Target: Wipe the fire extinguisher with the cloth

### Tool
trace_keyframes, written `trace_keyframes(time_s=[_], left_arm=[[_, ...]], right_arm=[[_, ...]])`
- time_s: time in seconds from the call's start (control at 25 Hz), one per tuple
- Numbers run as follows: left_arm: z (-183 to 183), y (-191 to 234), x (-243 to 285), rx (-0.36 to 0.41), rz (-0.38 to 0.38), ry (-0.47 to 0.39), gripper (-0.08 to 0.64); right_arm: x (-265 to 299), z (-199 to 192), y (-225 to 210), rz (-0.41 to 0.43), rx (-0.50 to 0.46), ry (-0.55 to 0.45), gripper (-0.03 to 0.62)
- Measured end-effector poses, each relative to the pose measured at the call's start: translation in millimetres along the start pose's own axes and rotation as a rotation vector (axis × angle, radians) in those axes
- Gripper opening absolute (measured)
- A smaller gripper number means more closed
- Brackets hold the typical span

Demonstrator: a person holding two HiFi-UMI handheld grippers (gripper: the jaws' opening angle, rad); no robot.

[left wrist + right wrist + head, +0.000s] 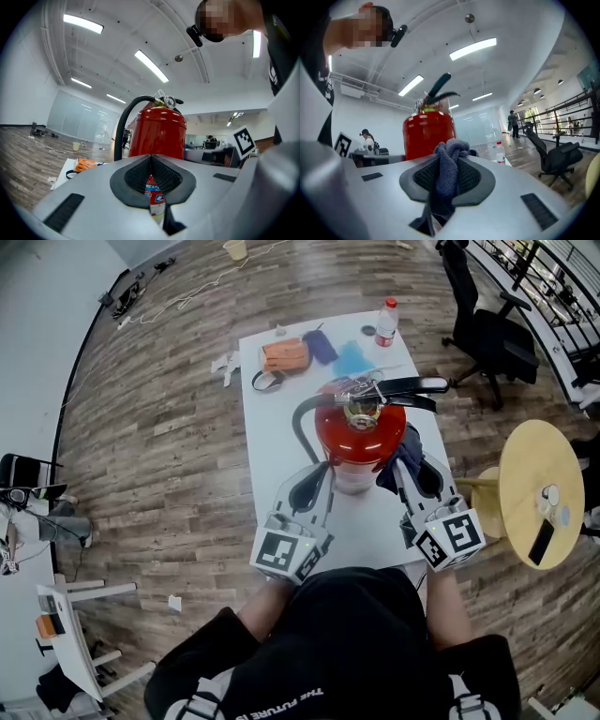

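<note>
A red fire extinguisher [360, 433] stands upright on the white table [277, 448], with its black hose curving down its left side and its black handle pointing right. My left gripper [325, 470] is shut and holds nothing, its tips close to the cylinder's near left side. In the left gripper view the extinguisher [157, 130] rises just beyond the left gripper [151, 160]. My right gripper [398, 465] is shut on a dark blue cloth [410, 448] at the cylinder's near right side. In the right gripper view the cloth [448, 165] bunches above the right gripper [446, 180], in front of the extinguisher [427, 133].
At the table's far end lie an orange item [286, 355], a dark blue item [321, 345], a light blue cloth [352, 359] and a plastic bottle [385, 322]. A black office chair [487, 332] and a round yellow table [536, 486] stand to the right.
</note>
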State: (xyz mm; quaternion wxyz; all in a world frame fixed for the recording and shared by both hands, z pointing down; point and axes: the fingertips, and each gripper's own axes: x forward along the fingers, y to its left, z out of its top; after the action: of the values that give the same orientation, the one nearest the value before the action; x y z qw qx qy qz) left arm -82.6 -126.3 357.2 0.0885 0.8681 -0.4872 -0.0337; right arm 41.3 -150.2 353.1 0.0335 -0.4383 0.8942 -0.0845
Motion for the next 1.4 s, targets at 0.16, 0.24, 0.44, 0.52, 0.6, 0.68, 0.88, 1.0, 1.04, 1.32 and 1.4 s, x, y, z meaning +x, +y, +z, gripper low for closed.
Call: trace_keyframes(time_s=[0.16,0.24,0.44,0.52,0.6,0.68,0.88,1.0,1.04,1.32,1.4], left_arm=[[1,1,0,0.003,0.003,-0.010,0.023],[1,2,0,-0.006,0.007,-0.017,0.023],[1,1,0,-0.011,0.007,-0.017,0.023],[0,1,-1,-0.009,0.005,-0.012,0.023],[-1,1,-1,-0.006,0.002,-0.005,0.023],[-3,-1,-1,-0.002,-0.007,0.007,0.023],[-16,-7,-2,0.015,-0.034,0.052,0.023],[-17,-2,-2,0.018,-0.029,0.051,0.023],[-17,-1,-3,0.016,-0.029,0.052,0.023],[-9,15,-16,0.017,0.011,0.040,0.023],[-10,20,-21,0.010,0.023,0.043,0.023]], right_arm=[[6,-103,-19,-0.020,0.077,0.267,0.078],[6,-138,-21,-0.022,0.160,0.329,0.078],[3,-140,-18,-0.026,0.187,0.316,0.078],[1,-152,-18,-0.017,0.144,0.346,0.078],[2,-189,-20,-0.023,0.121,0.440,0.078],[2,-231,-21,-0.039,0.117,0.527,0.078],[-3,-284,-4,-0.018,0.141,0.644,0.078],[3,-289,32,0.079,0.125,0.653,0.078],[6,-289,44,0.104,0.092,0.652,0.078],[12,-248,62,0.113,-0.010,0.552,0.077],[10,-198,70,0.131,-0.052,0.446,0.077]])
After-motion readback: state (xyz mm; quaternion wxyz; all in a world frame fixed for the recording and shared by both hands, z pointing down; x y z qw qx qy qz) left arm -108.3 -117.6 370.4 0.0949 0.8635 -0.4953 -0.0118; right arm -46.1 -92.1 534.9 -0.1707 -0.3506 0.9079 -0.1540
